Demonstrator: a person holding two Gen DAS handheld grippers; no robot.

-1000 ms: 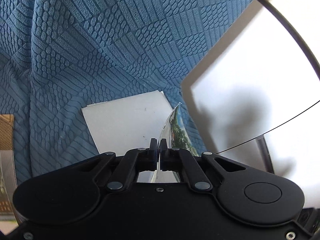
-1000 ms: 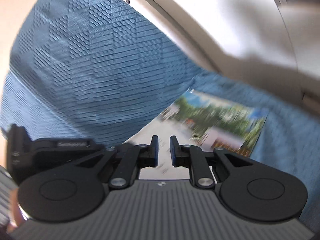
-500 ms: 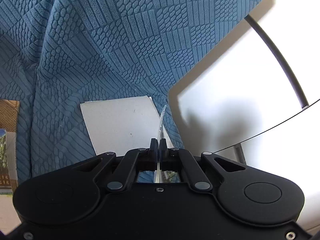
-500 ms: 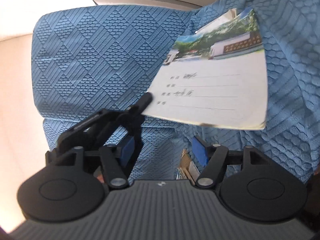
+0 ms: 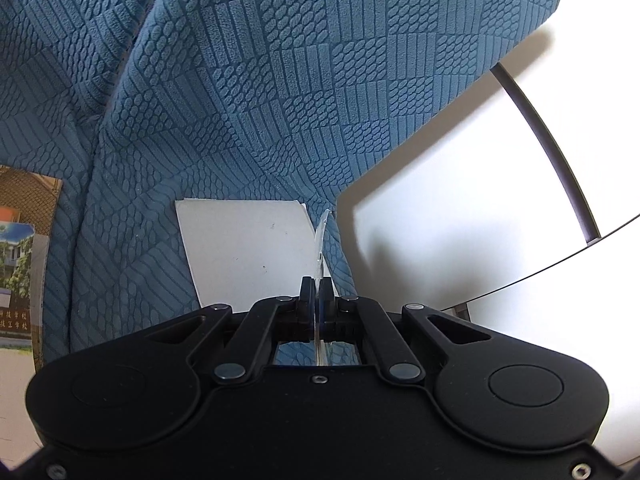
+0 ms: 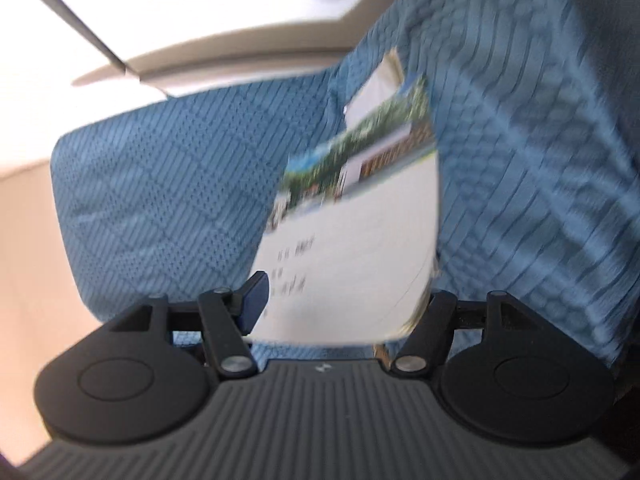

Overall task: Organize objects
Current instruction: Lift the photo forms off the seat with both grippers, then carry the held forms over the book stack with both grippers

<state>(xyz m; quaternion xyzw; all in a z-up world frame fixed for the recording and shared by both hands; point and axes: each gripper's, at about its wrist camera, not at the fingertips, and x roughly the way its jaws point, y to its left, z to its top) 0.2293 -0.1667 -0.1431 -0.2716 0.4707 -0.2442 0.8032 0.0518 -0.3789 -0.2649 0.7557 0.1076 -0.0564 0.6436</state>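
My left gripper [image 5: 319,284] is shut on a thin booklet [image 5: 321,240], which I see edge-on rising from between the pads. Behind it a white sheet [image 5: 248,248] lies on the blue textured sofa fabric [image 5: 280,80]. The right wrist view is blurred. It shows a booklet [image 6: 360,240] with a photo cover and handwritten lines, hanging tilted in front of the fabric. My right gripper [image 6: 346,292] is open wide. The booklet's lower edge sits between its fingers, and the blue left pad [image 6: 254,300] is beside the edge; I see no pressing. The right finger is partly hidden.
Another photo-cover booklet [image 5: 24,260] lies at the far left edge. A white tabletop [image 5: 480,220] with a dark bar [image 5: 552,152] borders the sofa on the right. A white sheet [image 6: 376,84] peeks out behind the hanging booklet. Beige floor [image 6: 28,260] shows on the left.
The right gripper's jaws have gone from nearly shut to wide apart; it rolled and sank, and the booklet now fills the gap between its fingers. The left gripper shifted, and its booklet turned edge-on.
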